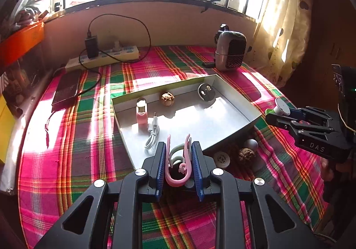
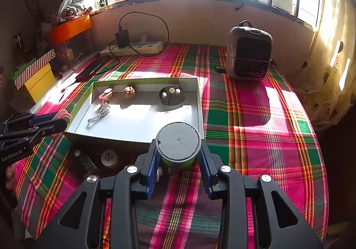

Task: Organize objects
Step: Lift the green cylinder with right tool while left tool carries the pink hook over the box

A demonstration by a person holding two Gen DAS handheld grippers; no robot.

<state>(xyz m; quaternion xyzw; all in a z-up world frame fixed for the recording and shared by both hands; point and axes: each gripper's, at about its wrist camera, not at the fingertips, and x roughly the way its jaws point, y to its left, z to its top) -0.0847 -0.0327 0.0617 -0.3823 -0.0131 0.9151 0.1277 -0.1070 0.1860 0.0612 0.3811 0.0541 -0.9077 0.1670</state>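
I am mid-way through filling the box [image 1: 249, 106], with both tools loaded. My left gripper [image 1: 179, 155] sits at the bottom centre of its view, pads pressed onto a pink clip [image 1: 178, 160] that stands up between them, right at the box's near edge. My right gripper [image 2: 178, 149], bottom centre of its own view, pinches a green can [image 2: 177, 145] with a grey lid, held just short of the box's near right corner. Already inside, toward the middle of each frame, lie a white cable [image 1: 152, 133], a pink tube [image 1: 141, 113], a walnut [image 1: 167, 99] and a dark disc [image 1: 206, 92]. Outside, on the cloth [image 2: 255, 115] below the near wall, wait a white cap [image 1: 221, 159], another walnut [image 1: 246, 154] and a white ball [image 1: 251, 144]. Next, I judge, each load must go forward over the wall to a bare patch of floor, then be let go without knocking the cable.
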